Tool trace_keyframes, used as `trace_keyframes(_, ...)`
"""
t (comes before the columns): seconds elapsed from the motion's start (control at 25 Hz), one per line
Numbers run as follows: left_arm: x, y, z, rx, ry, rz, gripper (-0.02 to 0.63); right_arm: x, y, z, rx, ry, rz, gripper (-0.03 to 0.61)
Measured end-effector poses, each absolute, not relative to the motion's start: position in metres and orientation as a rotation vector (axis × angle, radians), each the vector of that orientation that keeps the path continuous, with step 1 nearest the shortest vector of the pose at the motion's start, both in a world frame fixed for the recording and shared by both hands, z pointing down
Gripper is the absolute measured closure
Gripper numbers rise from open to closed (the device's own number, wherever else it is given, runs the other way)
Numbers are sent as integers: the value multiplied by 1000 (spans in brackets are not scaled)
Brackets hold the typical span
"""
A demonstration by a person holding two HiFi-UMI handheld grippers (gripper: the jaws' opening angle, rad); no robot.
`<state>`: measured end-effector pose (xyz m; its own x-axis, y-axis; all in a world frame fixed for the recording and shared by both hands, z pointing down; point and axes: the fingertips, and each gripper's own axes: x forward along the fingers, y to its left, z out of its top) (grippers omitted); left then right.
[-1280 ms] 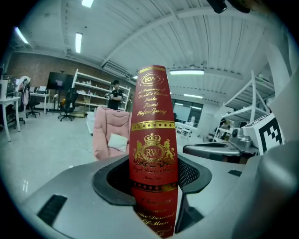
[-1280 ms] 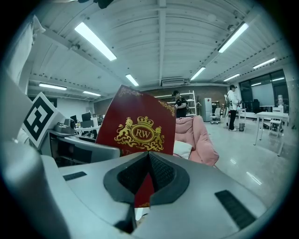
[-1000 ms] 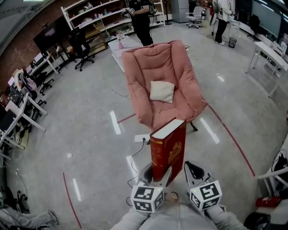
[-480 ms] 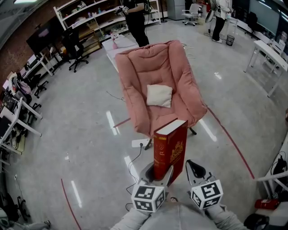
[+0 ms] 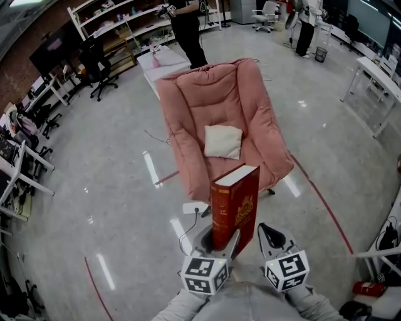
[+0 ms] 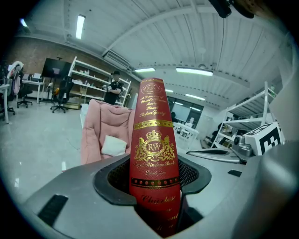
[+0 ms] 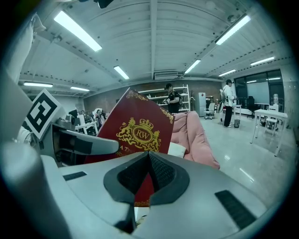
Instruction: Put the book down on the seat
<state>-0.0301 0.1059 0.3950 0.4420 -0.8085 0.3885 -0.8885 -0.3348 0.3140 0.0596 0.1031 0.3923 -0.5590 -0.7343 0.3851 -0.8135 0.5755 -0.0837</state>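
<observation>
The pale, glossy floor [image 5: 94, 188] spreads all round me, with a red line [image 5: 326, 207] curving over it on my right. Straight ahead stands the pink padded chair [image 5: 207, 100], its open seat turned toward me. Behind it are a low white table [image 5: 164, 59] and a person in dark clothes [image 5: 188, 31] beside long shelving [image 5: 125, 19] at the brick wall.

The book [image 5: 235, 204] is not on the seat. I hold it upright in front of the chair's front edge, and in the head view its top corner overlaps that edge. It is thick and red, with gold ornament and a crest on the cover, and its white page block shows on top. My left gripper [image 5: 216, 241] is clamped on its lower end: in the left gripper view the spine faces the camera and fills the gap between the jaws, with the pads pressed against both covers.

A small cream cushion [image 5: 223, 141] lies in the middle of the seat, resting against the backrest.

My right gripper [image 5: 266, 233] hangs just beside the book on its cover side and carries nothing. Its jaws are drawn together with the tips meeting, and the book's red cover shows only beyond them.

On the floor near the chair's left front lies a white power strip [image 5: 195, 207] with a dark cable trailing from it toward me
</observation>
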Motion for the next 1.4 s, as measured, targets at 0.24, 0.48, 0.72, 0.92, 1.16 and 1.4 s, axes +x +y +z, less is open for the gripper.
trace_keyframes(0.24,-53,55,391,2213,-1405,222,371,40,55,388,1278,-2485,372,574)
trace_keyframes(0.48,-78,8,396,2213,-1391,231,371,18,13,392,1288,-2466,387,574)
trace_keyframes(0.72,-103,-33,407,2216,-1367,250,371,-8,-27,400,1292,-2453,397,574)
trace_keyframes(0.92,-118,-62,414,2213,-1329,265,371,-24,-53,405,1310,-2434,412,574)
trace_keyframes(1.16,-117,-87,427,2222,-1266,296,371,-27,-73,412,1334,-2387,434,573)
trace_keyframes(1.4,-108,-110,446,2207,-1230,319,371,-16,-86,428,1374,-2337,489,574)
